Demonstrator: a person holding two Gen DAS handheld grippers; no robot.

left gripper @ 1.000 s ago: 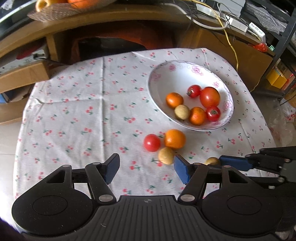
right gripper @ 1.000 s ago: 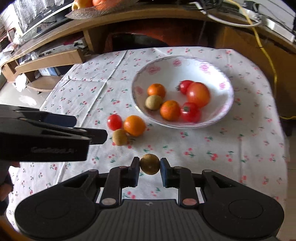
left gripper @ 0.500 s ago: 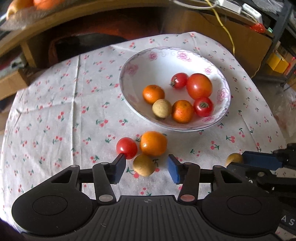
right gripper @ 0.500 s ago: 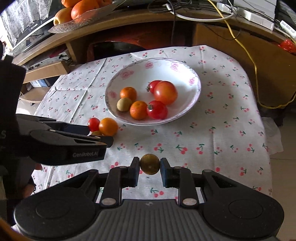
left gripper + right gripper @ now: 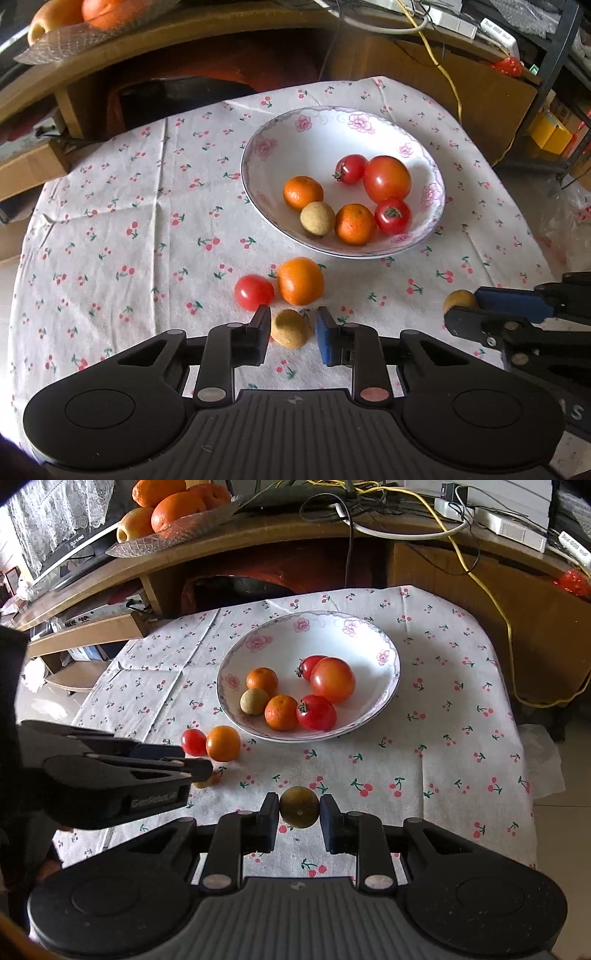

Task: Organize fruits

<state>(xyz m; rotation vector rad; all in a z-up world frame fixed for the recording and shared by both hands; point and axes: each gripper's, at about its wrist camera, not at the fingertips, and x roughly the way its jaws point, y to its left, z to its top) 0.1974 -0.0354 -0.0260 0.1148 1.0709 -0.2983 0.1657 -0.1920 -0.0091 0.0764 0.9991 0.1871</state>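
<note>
Fingers: left gripper [image 5: 291, 334] parted around small tan round fruit [image 5: 290, 328] on the cloth before white floral-rimmed bowl [image 5: 255, 184]; right gripper [image 5: 298, 808] clamped on brownish-green round fruit [image 5: 299, 807], lifted, nearer than bowl.

The tablecloth [image 5: 122, 221] is matt woven cloth with creases. The bowl [image 5: 432, 173] looks like glossy glazed ceramic. The 3 tomatoes in it [image 5: 387, 178] shine smooth; the tan fruit [image 5: 317, 218] looks dull and rough. The shelf [image 5: 258, 539] behind is wood.
</note>
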